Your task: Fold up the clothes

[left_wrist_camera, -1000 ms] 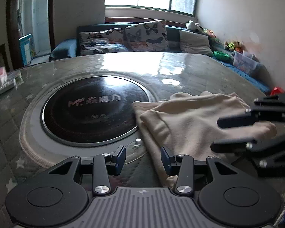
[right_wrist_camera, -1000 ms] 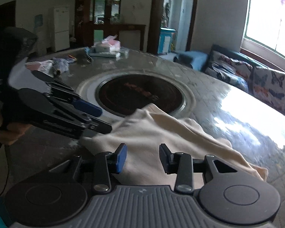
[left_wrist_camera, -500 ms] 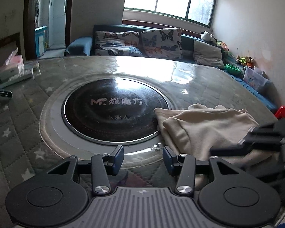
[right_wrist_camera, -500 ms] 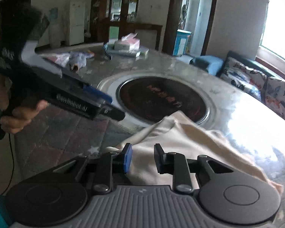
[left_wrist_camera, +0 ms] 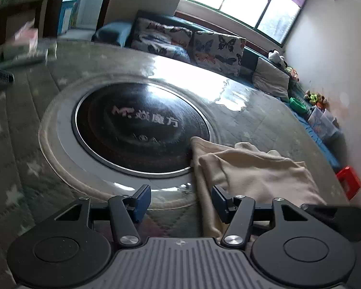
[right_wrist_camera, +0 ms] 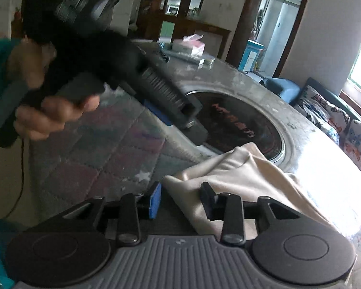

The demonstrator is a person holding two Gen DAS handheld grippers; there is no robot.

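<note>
Where the round table (left_wrist_camera: 264,110) curves away toward the sofa (left_wrist_camera: 199,45), its far rim stands just short of the butterfly-print cushions, and its glossy surface there carries only window glare. The black circular cooktop (left_wrist_camera: 137,130) sits in the table's middle, ringed by a pale band. Left of the cooktop the star-patterned table cover (left_wrist_camera: 14,144) lies bare up to a tissue box (left_wrist_camera: 27,36) and a comb-like item near the far left rim. At the right rim, a red stool (left_wrist_camera: 349,183) and a clear storage box (left_wrist_camera: 322,122) stand below the table edge against the wall.

The cream garment (left_wrist_camera: 250,171) lies on the near right part of the table, folded into a rough rectangle. Its far left corner overlaps the cooktop's edge; its near edge runs under the view of the left gripper (left_wrist_camera: 179,203).

The left gripper's fingers are spread wide and hold nothing. The garment's left border passes just inside the right fingertip; whether cloth and finger touch cannot be told.

In the right wrist view, the right gripper (right_wrist_camera: 180,200) is likewise spread and empty. A near corner of the garment (right_wrist_camera: 231,180) lies in the gap between its fingers, closer to the right one. The left hand (right_wrist_camera: 43,96), blurred, grips its tool's handle above the table cover to the left, well apart from the cloth.
</note>
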